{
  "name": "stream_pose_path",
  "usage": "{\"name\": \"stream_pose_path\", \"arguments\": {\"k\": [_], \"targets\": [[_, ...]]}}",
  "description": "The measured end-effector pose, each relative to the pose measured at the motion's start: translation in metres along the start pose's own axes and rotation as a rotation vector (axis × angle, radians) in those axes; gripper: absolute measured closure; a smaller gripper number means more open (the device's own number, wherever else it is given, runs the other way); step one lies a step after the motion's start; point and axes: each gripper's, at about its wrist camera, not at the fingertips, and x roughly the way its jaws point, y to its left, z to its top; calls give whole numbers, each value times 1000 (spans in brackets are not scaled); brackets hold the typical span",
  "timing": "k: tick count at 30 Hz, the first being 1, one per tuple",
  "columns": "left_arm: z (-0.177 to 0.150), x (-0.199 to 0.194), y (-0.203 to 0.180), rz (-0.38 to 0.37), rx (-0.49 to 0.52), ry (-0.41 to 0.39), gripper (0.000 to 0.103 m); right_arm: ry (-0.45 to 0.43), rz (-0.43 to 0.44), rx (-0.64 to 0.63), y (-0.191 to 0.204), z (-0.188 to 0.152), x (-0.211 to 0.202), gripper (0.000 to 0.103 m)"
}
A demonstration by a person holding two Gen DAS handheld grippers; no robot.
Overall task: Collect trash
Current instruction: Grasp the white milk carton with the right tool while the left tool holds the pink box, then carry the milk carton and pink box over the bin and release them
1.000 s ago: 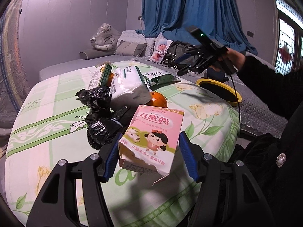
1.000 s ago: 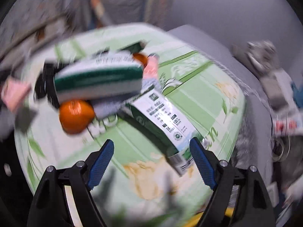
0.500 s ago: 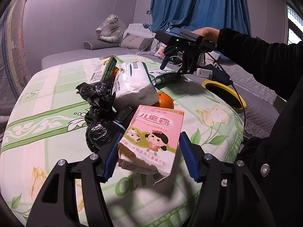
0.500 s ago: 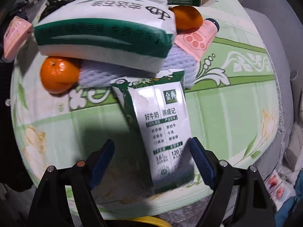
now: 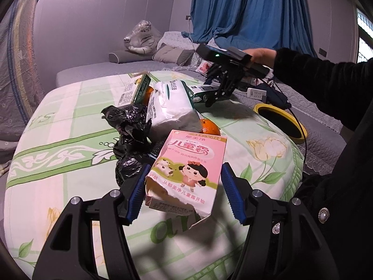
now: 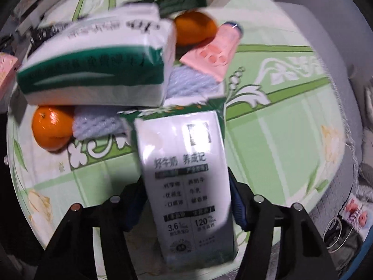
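Note:
My left gripper [image 5: 184, 191] is open around a torn pink children's-cream box [image 5: 186, 172]; its blue pads stand a little off the box's sides, low over the table. My right gripper [image 6: 186, 198] has its fingers against both sides of a white and green milk carton [image 6: 186, 182], closed on it. In the left wrist view the right gripper [image 5: 215, 93] holds that carton [image 5: 201, 92] at the far side of the pile. Crumpled black plastic bags [image 5: 130, 135] lie left of the pink box.
A round table with a green floral cloth [image 5: 58, 140] carries a tissue pack [image 5: 172, 107], two oranges [image 6: 52, 128] [image 6: 194, 26], a green box [image 5: 136, 91], a pink tube [image 6: 214, 51] and a blue mesh cloth [image 6: 191, 84]. A yellow-rimmed bin [image 5: 279, 122] stands past the table's right edge.
My right gripper came down over the milk carton and closed on it. My left gripper stayed open around the pink box and barely moved.

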Motion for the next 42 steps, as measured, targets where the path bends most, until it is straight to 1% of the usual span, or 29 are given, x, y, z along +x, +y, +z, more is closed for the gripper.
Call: {"name": "stream_pose_path", "arguments": {"k": [2, 4, 5, 6, 7, 8, 9, 10, 14, 15, 16, 18, 20, 22, 24, 25, 32, 36, 39, 42], "targets": [[2, -5, -1, 20, -1, -21, 44, -76, -8, 44, 4, -12, -19, 46], [6, -8, -4, 50, -1, -42, 44, -194, -15, 119, 11, -32, -48, 46], [8, -9, -7, 67, 2, -54, 44, -233, -13, 144, 15, -38, -55, 46], [10, -9, -8, 82, 3, -62, 44, -306, -3, 190, 20, -51, -70, 46], [13, -9, -10, 95, 6, -69, 44, -343, -6, 216, 28, -50, -77, 46], [15, -9, -12, 109, 9, -80, 44, -384, -7, 252, 32, -55, -85, 46], [20, -9, -16, 124, 9, -95, 44, -444, 1, 315, 38, -68, -95, 46], [24, -8, -18, 139, 7, -104, 44, -490, 9, 359, 37, -72, -101, 46], [51, -2, -35, 217, 3, -167, 44, -692, 106, 571, 50, -104, -119, 46], [57, -1, -38, 222, -3, -176, 44, -727, 122, 614, 58, -108, -120, 46], [63, -1, -41, 216, -12, -185, 44, -767, 140, 664, 64, -118, -122, 46], [76, 2, -52, 217, -14, -207, 44, -807, 164, 738, 65, -135, -125, 46], [86, 6, -63, 227, 4, -219, 44, -816, 150, 803, 71, -150, -127, 46], [95, 8, -75, 213, 20, -234, 44, -819, 127, 863, 80, -166, -128, 46], [105, 12, -87, 193, 23, -244, 44, -826, 144, 924, 82, -181, -129, 46], [110, 15, -92, 187, 23, -245, 44, -835, 137, 950, 82, -190, -130, 46], [138, 40, -130, 153, 52, -254, 44, -902, 12, 1077, 86, -243, -151, 46], [153, 59, -150, 138, 71, -254, 44, -945, -91, 1166, 86, -273, -162, 46], [164, 74, -166, 104, 90, -258, 44, -973, -173, 1224, 91, -297, -168, 46], [174, 90, -184, 84, 106, -266, 44, -991, -223, 1288, 89, -322, -170, 46]]}}
